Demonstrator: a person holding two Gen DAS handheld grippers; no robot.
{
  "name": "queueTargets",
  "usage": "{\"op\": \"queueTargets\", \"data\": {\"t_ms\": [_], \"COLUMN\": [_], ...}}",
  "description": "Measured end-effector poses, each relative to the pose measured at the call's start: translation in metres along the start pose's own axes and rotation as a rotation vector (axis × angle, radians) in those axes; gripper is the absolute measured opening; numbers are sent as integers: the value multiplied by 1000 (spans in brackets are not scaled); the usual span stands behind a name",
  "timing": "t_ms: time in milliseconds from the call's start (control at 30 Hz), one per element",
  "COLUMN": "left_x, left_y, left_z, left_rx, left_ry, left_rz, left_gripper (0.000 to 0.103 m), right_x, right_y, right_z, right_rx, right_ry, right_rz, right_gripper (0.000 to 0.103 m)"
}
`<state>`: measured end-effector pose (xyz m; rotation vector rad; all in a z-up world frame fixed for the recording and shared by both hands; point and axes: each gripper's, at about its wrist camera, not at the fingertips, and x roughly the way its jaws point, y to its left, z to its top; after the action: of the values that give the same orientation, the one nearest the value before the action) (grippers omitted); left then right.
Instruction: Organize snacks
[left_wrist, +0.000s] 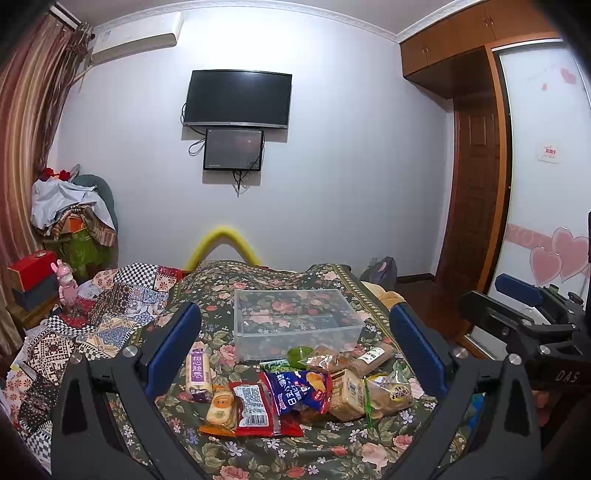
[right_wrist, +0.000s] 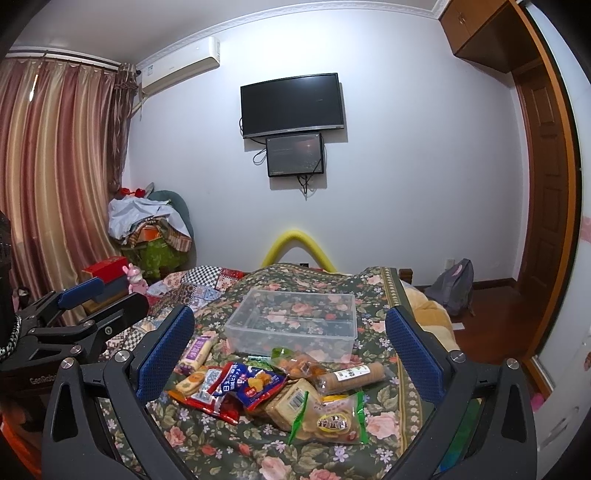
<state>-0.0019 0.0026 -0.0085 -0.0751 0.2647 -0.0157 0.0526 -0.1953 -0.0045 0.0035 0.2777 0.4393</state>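
Both the left gripper (left_wrist: 295, 347) and right gripper (right_wrist: 290, 349) hang released, jaws spread wide, holding nothing. The snack packets (left_wrist: 295, 391) lie heaped on the floral bedspread (left_wrist: 258, 454), with the clear plastic box (left_wrist: 295, 325) just beyond at twelve o'clock.

Left gripper (left_wrist: 295, 350): matte black angular frame, triangular cut-outs, round silver screws at the finger pivots; fingers (left_wrist: 173, 347) faced with dimpled blue pads. Side lettering partly legible, "GenRobo".

Right gripper (right_wrist: 291, 347): identical black frame, silver screws, textured blue pads (right_wrist: 413, 350). White "DAS" marking on its body.
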Motion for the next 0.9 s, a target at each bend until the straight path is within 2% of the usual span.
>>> {"op": "queueTargets", "data": {"t_ms": [467,567,700,767,900], "left_x": [8,16,32,42,64], "left_y": [2,4,7,10,16], "left_z": [-5,-8,-18,-24,-39], "left_rx": [1,-10,9,10,19], "left_ry": [19,44,91,129,206], "left_rz": [-12,-16,-15,-23,-23], "left_gripper": [102,93,88,82,77], "right_x": [11,17,29,37,53], "right_y": [-5,-11,-20,-26,-39], "right_z": [-9,-14,-22,-30,-48], "right_rx": [20,37,55,60,77], "right_ry": [40,66,116,152,233], "right_rz": [17,24,21,10,-7], "right_gripper": [102,96,92,89,86]}}
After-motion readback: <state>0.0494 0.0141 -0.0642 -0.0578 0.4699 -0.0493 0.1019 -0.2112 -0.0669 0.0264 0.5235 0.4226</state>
